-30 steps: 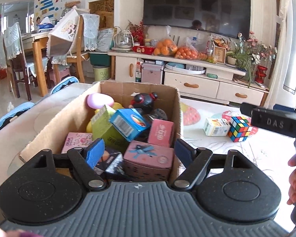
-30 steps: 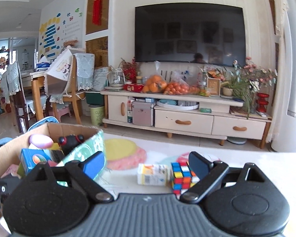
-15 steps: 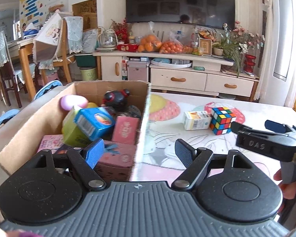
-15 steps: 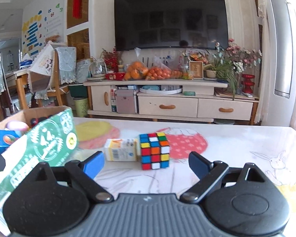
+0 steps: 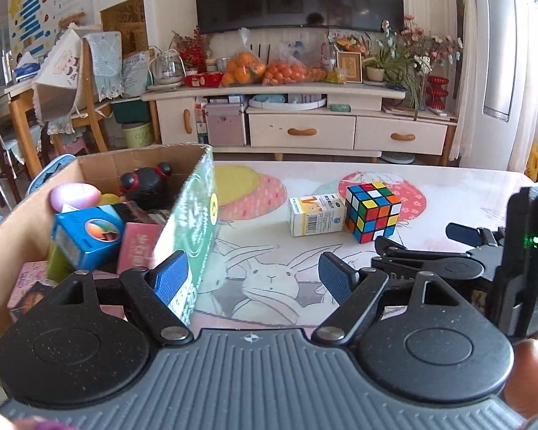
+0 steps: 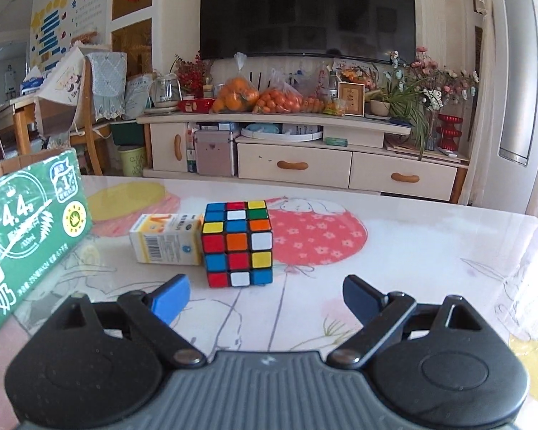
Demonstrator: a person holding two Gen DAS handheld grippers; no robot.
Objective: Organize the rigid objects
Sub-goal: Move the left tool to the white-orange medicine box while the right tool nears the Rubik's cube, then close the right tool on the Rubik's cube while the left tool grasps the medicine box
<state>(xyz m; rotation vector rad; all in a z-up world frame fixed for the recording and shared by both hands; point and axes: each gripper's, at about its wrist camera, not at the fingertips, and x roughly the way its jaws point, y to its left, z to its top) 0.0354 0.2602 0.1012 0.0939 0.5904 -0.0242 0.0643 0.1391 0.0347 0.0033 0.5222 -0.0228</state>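
The right gripper (image 6: 265, 292) hovers low over the counter (image 6: 412, 251), jaws spread and holding nothing, with the puzzle cube (image 6: 237, 243) just ahead between them. A small yellow-and-white carton (image 6: 166, 238) touches the cube's left side. The left gripper (image 5: 253, 272), jaws also spread and holding nothing, sits beside the cardboard box (image 5: 193, 211) full of toys and packets.
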